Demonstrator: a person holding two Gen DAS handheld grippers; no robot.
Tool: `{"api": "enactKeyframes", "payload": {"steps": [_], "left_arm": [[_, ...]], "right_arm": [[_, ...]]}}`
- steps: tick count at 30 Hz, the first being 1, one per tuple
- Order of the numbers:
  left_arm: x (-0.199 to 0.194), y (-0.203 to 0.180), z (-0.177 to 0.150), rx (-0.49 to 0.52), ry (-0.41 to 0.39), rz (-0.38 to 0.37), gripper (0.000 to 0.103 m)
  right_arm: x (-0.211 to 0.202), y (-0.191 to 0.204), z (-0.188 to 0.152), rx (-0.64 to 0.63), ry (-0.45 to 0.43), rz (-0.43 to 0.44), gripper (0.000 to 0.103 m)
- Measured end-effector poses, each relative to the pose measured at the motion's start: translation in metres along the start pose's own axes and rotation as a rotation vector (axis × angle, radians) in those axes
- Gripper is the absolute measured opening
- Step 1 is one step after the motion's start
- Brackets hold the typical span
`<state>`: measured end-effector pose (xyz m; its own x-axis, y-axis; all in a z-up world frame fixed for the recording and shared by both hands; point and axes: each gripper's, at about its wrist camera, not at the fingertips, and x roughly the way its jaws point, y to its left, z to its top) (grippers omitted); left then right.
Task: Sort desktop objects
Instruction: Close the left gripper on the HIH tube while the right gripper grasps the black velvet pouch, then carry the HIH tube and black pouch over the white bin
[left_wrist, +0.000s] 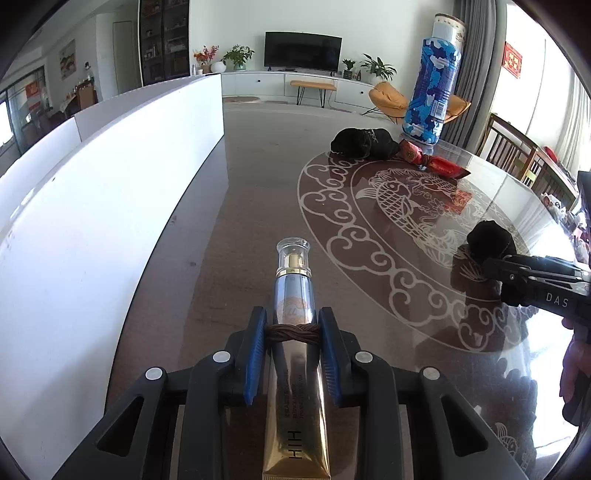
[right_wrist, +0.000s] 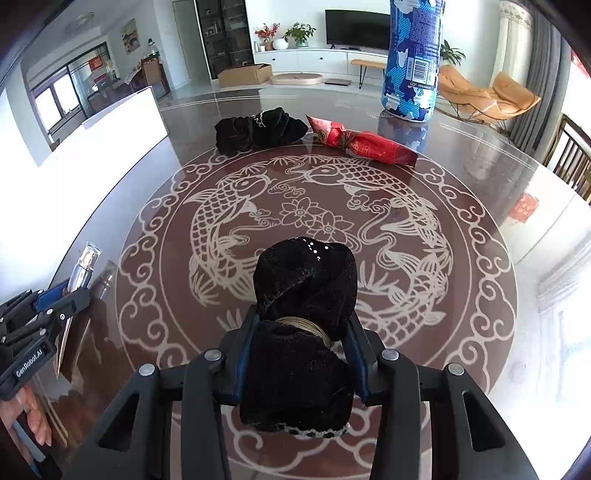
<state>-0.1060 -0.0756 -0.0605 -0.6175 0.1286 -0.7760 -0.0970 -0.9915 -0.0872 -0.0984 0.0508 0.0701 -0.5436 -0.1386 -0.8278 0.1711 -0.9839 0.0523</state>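
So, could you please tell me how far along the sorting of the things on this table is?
Nothing looks sorted yet: no item sits grouped in any place I can see. In hand: the left gripper is shut on the gold cosmetic tube, and the right gripper on a rolled black cloth. Left on the table: another black cloth bundle, the red wrapped packet and the blue bottle.

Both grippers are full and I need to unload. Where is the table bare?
Bare: the strip between the white box and the fish medallion, and the medallion's centre. Crowded: the far edge, where black cloth, red packet and blue bottle cluster.
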Motion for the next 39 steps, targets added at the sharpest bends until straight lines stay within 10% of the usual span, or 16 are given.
{"api": "enactKeyframes", "payload": {"steps": [8,39], "left_arm": [[-0.051,-0.022,-0.024,0.029,-0.068,-0.079,0.028],[-0.138,0.014,-0.024,-0.095,-0.279,-0.165,0.028]], "right_arm": [[-0.069,0.007,-0.046,-0.029,-0.098,0.146,0.043],[-0.079,0.080,-0.049,-0.208,-0.090,0.237,0.043]]}}
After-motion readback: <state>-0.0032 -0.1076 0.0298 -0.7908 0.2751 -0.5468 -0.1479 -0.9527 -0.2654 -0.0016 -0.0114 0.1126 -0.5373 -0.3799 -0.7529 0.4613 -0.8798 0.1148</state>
